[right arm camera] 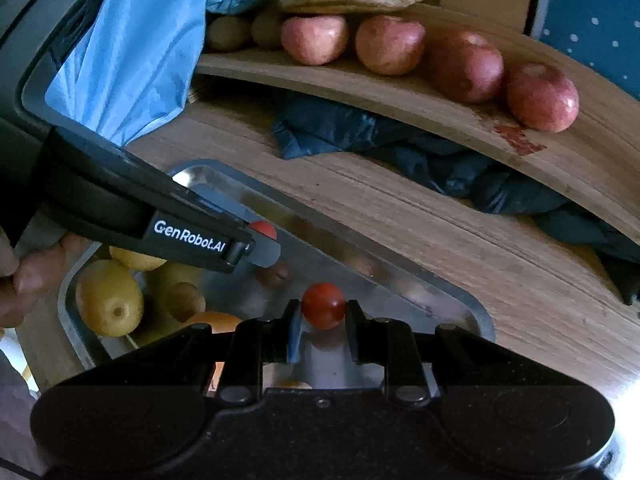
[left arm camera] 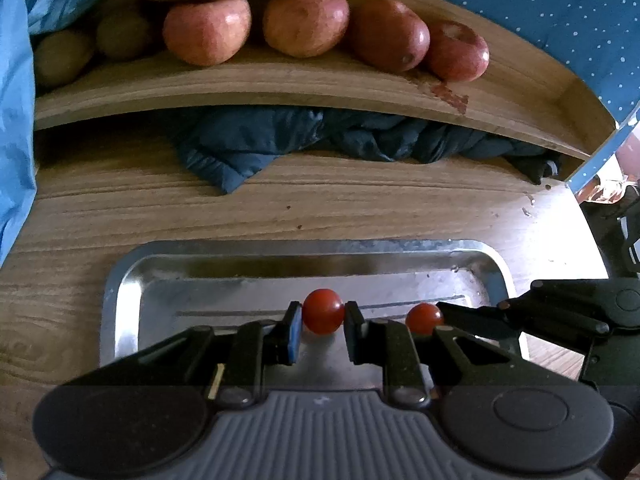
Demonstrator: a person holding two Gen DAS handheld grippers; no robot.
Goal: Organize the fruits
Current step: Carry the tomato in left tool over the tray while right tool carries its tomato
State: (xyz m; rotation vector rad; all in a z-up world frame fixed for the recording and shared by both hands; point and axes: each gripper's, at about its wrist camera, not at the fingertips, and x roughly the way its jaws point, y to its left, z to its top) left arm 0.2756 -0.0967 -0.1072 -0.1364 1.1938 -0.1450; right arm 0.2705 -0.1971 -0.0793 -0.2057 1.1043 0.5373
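Two cherry tomatoes [left arm camera: 323, 311] [right arm camera: 323, 305] gripped over steel tray [left arm camera: 120, 300], far rim close.

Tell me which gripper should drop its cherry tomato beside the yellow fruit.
Probably left: left gripper holds its tomato nearest the yellow fruit; right gripper, also loaded, sits toward the tray's other end.

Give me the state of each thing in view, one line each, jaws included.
Left gripper: jaws shut on left cherry tomato, over the tray.
Right gripper: jaws shut on right cherry tomato, over the tray.
Metal tray: flat on the table, holding yellow fruits.
Apples: four in a row on the wooden shelf.
Dark cloth: crumpled under the shelf.
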